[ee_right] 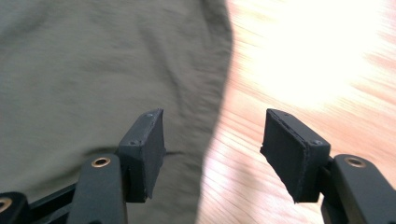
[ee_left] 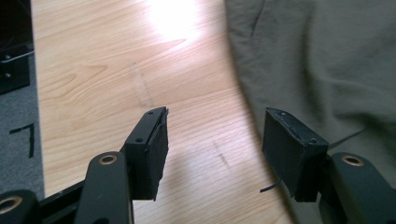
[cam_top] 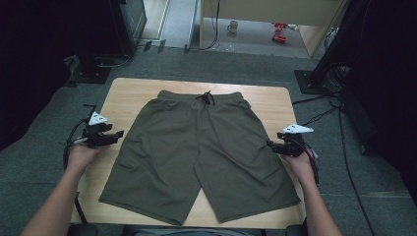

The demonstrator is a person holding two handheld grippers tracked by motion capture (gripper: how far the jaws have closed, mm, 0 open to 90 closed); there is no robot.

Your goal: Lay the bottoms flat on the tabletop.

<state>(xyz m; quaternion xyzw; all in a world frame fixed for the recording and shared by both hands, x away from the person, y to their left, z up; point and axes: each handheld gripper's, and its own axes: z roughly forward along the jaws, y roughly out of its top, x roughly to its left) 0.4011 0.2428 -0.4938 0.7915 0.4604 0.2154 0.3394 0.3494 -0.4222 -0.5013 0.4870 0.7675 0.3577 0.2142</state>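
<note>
A pair of olive-green shorts (cam_top: pixel 196 152) lies flat on the wooden table (cam_top: pixel 133 93), waistband and black drawstring at the far side. My left gripper (cam_top: pixel 117 136) hovers open at the table's left edge, just left of the shorts' left leg. In the left gripper view the gripper (ee_left: pixel 215 149) has bare wood between its jaws and the shorts' edge (ee_left: pixel 327 70) at the right. My right gripper (cam_top: pixel 273 145) is open at the right leg's outer edge. In the right gripper view the gripper (ee_right: pixel 212 149) straddles the border of the shorts (ee_right: pixel 93 79) and the wood.
Grey carpet surrounds the table. Cables (cam_top: pixel 339 113) trail on the floor at the right, black stands and equipment (cam_top: pixel 98 64) sit at the back left. A white mug (cam_top: pixel 232 26) and red objects (cam_top: pixel 279 35) lie on the far floor.
</note>
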